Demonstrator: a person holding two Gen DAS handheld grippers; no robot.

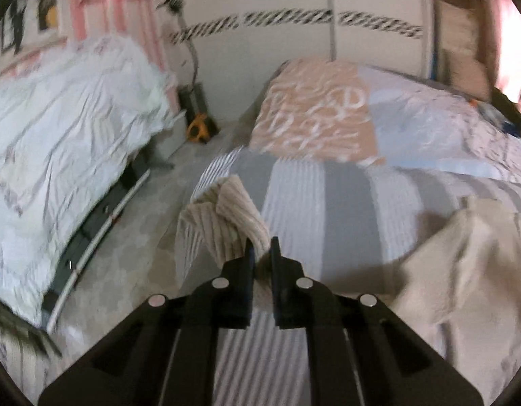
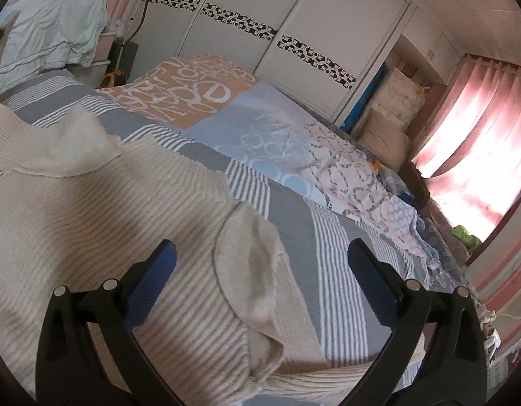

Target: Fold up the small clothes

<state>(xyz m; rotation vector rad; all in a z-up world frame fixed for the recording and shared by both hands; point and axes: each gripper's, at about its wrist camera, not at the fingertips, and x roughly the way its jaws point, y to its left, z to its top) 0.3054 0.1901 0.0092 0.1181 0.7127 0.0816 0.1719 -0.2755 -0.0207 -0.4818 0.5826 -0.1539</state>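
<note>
Blurrily, left gripper (image 1: 261, 248) pinches the cream sweater (image 2: 101, 209); right gripper (image 2: 260, 264) gapes empty.

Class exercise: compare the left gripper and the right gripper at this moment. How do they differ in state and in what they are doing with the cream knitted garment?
The left gripper has its jaws nearly together, pinching a fold of the cream knitted garment; the right gripper has its jaws spread wide and holds nothing. The left gripper's view is motion-blurred; the right gripper's view is sharp. The right gripper's pads are blue; none show on the left. Both point over the striped bedspread.
</note>
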